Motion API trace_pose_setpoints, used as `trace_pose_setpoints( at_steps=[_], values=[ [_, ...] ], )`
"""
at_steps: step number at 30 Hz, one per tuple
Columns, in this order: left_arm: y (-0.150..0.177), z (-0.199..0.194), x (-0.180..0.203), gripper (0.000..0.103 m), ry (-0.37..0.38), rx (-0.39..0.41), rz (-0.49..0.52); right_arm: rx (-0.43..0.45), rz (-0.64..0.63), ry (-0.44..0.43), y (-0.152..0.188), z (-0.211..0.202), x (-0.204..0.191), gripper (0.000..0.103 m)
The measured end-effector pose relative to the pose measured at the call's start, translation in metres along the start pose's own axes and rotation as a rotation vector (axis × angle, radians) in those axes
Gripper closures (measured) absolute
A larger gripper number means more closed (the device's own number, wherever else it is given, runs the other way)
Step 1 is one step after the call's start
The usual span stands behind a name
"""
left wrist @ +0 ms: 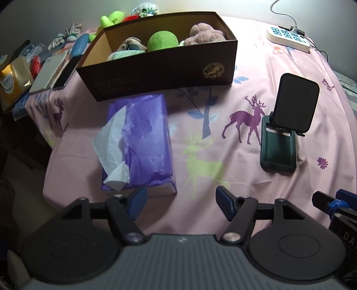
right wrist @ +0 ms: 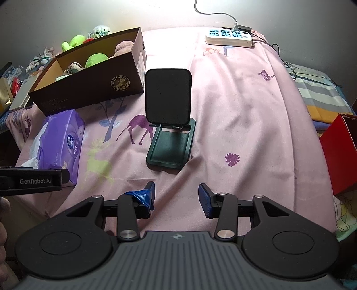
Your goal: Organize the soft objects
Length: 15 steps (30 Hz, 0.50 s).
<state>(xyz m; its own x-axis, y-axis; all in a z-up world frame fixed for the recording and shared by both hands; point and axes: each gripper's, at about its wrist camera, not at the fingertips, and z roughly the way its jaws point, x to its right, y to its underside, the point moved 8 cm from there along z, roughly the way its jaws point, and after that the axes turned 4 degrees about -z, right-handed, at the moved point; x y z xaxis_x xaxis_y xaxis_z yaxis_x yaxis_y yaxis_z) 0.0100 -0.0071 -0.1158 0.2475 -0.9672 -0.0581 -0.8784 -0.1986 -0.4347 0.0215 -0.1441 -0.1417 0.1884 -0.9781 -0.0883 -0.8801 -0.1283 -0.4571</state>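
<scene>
We're over a pink deer-print bedsheet (left wrist: pixel 223 55) that fills both views. Far left on it sits the brown shoebox (left wrist: pixel 160 73), open top, already holding soft toys: a green plush ball (left wrist: pixel 162 41), a pinkish-brown plush (left wrist: pixel 206 32) at its right end, and paler soft pieces (left wrist: pixel 131 44) at its left end. More soft stuff lies beyond the box's far wall, outside it, including a lime-green plush (left wrist: pixel 111 19). Just near the box, almost touching its front wall, lies a purple tissue pack (left wrist: pixel 142 142) with a white tissue pulled out on its left. Right of that, well apart, stands a dark phone stand (right wrist: pixel 169 118); far right is a white power strip (right wrist: pixel 229 36). Left gripper (left wrist: pixel 180 201) hangs over the sheet at the pack's near edge, jaws spread wide, nothing between them. Right gripper (right wrist: pixel 176 196) hovers near the stand, jaws partly apart and empty. We judge this a between-picks pause: the box is part filled. The next move likely calls for reaching past the box to the loose plush, or closing on the tissue pack, which is the nearest soft item.
</scene>
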Motion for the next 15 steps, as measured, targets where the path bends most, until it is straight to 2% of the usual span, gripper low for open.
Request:
trace_pose_setpoints(
  at_steps=[5, 15],
  values=[
    [-0.012, -0.005, -0.005, 0.034, 0.004, 0.022, -0.021, 0.029, -0.008, -0.013, -0.015, -0.005, -0.004, 0.076],
    [-0.061, -0.021, -0.019, 0.034, -0.006, 0.126, -0.051, 0.108, -0.020, -0.029, -0.056, -0.018, -0.019, 0.076]
  ],
)
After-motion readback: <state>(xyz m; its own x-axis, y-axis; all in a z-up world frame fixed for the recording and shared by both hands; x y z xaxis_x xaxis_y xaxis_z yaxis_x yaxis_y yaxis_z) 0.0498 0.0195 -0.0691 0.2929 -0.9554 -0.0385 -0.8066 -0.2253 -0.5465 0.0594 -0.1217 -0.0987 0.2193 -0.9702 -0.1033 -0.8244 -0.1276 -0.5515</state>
